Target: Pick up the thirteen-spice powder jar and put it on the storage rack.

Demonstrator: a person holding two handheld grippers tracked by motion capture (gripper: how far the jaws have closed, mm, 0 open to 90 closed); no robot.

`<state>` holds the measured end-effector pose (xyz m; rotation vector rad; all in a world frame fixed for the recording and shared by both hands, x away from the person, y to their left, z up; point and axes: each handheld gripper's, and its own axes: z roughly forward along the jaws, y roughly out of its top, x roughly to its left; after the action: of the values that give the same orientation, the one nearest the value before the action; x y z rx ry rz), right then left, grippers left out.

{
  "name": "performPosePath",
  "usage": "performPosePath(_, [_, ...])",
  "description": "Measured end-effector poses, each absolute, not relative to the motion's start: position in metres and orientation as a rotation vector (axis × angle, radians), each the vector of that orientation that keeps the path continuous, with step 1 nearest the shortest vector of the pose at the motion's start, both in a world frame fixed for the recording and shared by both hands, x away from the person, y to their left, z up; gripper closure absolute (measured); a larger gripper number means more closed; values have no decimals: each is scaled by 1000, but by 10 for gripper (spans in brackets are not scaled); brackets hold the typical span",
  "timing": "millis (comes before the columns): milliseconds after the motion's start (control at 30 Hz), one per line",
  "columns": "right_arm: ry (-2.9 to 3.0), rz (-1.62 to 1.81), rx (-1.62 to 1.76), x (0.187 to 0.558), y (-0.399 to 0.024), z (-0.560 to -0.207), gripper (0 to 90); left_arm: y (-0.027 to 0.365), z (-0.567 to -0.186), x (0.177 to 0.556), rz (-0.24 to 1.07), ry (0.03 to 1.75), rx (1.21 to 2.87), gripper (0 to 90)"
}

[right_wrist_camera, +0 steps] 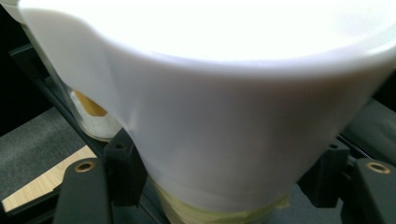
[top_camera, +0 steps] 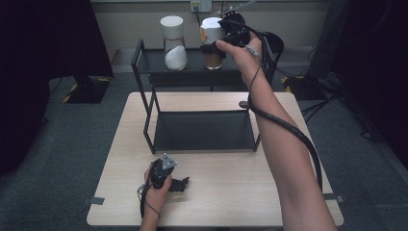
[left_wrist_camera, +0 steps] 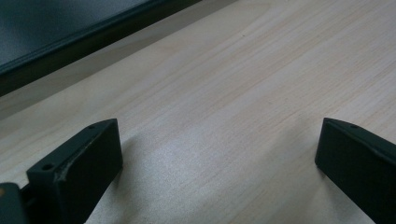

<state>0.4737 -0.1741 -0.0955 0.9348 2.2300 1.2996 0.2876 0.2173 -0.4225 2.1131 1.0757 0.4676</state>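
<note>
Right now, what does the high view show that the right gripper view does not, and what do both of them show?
High view alone: the whole wooden table, the black rack, the jar of white powder beside the held one, and the left tool resting low on the table with nothing between its jaws.

Right gripper view alone: the two jaws pressed against the sides of the jar, just under its wide white lid.

Both: the right tool shut on the brown-filled jar at the rack's top shelf.

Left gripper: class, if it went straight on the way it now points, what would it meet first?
Probably the bare wooden table: the left gripper, jaws open, angles down at it, with the black shelf rack farther off.
</note>
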Motion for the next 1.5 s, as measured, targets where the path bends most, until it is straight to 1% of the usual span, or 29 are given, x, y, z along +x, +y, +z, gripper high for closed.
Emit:
performPosePath(200, [2223, 1295, 929, 471, -173, -96, 292, 217, -422, 288, 467, 1076, 2113, 0])
performPosePath(300, [2205, 1295, 931, 469, -173, -97, 237, 217, -422, 288, 468, 1076, 2113, 0])
performPosePath(433, [2201, 1278, 955, 466, -173, -95, 113, 217, -422, 288, 468, 1075, 2113, 0])
performPosePath(533, [2202, 1280, 967, 464, -176, -96, 70, 217, -422, 288, 468, 1076, 2113, 0])
performPosePath(733, [2176, 1290, 954, 453, -181, -100, 18, 217, -422, 288, 467, 1076, 2114, 0])
performPosePath(833, [2169, 1292, 952, 446, -183, -102, 5, 217, -422, 288, 468, 1076, 2114, 0])
performPosePath(1500, [2133, 1305, 971, 417, -205, -122, 8, 217, -422, 288, 467, 1075, 2114, 0])
